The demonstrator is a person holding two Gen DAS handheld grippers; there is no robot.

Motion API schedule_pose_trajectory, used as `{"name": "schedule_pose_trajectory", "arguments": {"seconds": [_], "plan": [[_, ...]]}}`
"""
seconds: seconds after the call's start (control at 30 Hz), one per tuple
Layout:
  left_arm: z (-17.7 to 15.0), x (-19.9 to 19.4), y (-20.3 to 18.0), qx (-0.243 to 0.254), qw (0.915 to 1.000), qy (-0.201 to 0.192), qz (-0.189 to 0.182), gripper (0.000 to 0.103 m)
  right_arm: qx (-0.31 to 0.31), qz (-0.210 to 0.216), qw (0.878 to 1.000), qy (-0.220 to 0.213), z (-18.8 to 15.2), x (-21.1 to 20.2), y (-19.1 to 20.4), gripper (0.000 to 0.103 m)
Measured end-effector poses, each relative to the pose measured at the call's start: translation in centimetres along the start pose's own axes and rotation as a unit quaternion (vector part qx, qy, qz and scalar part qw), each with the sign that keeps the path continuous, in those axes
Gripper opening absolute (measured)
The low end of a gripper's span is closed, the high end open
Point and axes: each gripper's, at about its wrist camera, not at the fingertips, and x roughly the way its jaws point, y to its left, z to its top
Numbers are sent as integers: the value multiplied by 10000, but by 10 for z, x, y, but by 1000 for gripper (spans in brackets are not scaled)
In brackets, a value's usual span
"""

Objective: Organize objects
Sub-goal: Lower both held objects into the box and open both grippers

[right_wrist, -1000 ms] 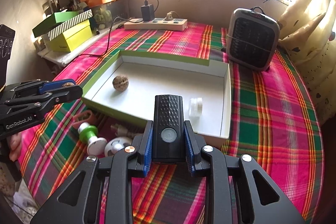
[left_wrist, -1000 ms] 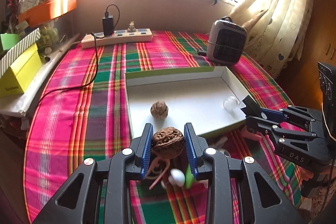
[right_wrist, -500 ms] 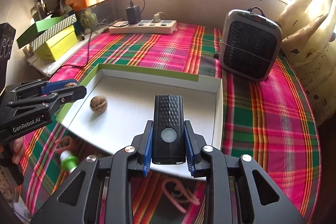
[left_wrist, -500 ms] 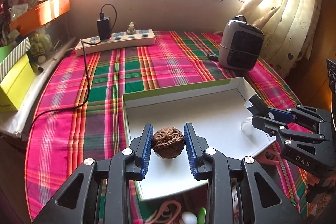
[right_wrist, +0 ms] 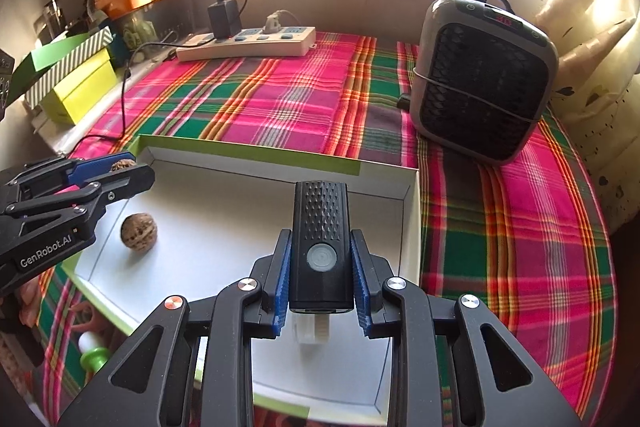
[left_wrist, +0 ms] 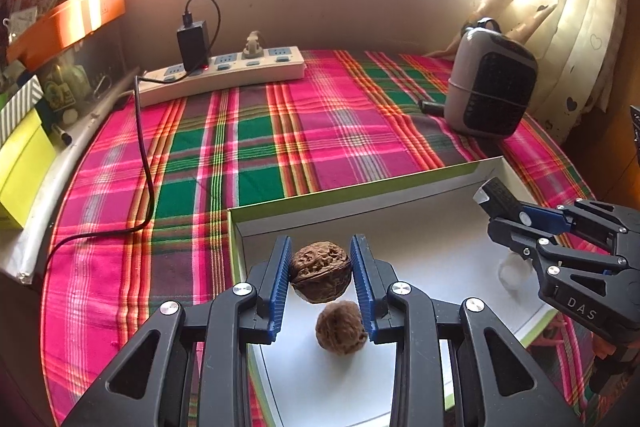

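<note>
Left wrist view: the left gripper [left_wrist: 320,277] is clenched on a walnut [left_wrist: 320,277], gripped across its width by the blue pads, and it hangs over the near left part of the white tray [left_wrist: 440,227]. Directly below it in the frame, lower centre, a second walnut [left_wrist: 341,327] already lies on the tray floor, so close under the held one that a straight drop would likely strike it; the free floor lies toward the upper right of the frame.

At the right edge of this view the right gripper [left_wrist: 496,203] reaches in over the tray's far side. In the right wrist view it [right_wrist: 320,267] is clamped on a black bike light [right_wrist: 320,247], whose long axis runs straight up the frame, in line with the fingers, round button facing up. A small translucent white piece [right_wrist: 314,331] sits on the tray just beneath the light's near end. The tray's inner right corner is at the upper right of centre, ahead of the light. Each gripper is over its own half, apart from the other.
</note>
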Motion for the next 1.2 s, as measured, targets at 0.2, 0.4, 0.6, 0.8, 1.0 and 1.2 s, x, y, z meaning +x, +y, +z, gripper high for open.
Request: {"name": "schedule_pose_trajectory", "arguments": {"seconds": [0.2,0.4,0.6,0.8,1.0,1.2], "plan": [[0,14,0,5,9999,140,57,28,-4,-57,9999,89,3,11,-3,28],[0,22,0,-11,9997,206,109,28,16,-104,9998,180,4,20,-6,28],[-1,25,-2,25,9997,233,119,28,-2,-124,9997,226,4,26,-7,28],[-2,29,-5,80,9995,269,130,28,-28,-130,9997,203,3,26,-6,28],[-2,30,-7,98,9995,283,132,28,-30,-122,9997,188,4,26,-5,28],[-2,31,-7,118,9994,297,167,29,-55,-137,9997,189,4,26,-4,28]]}}
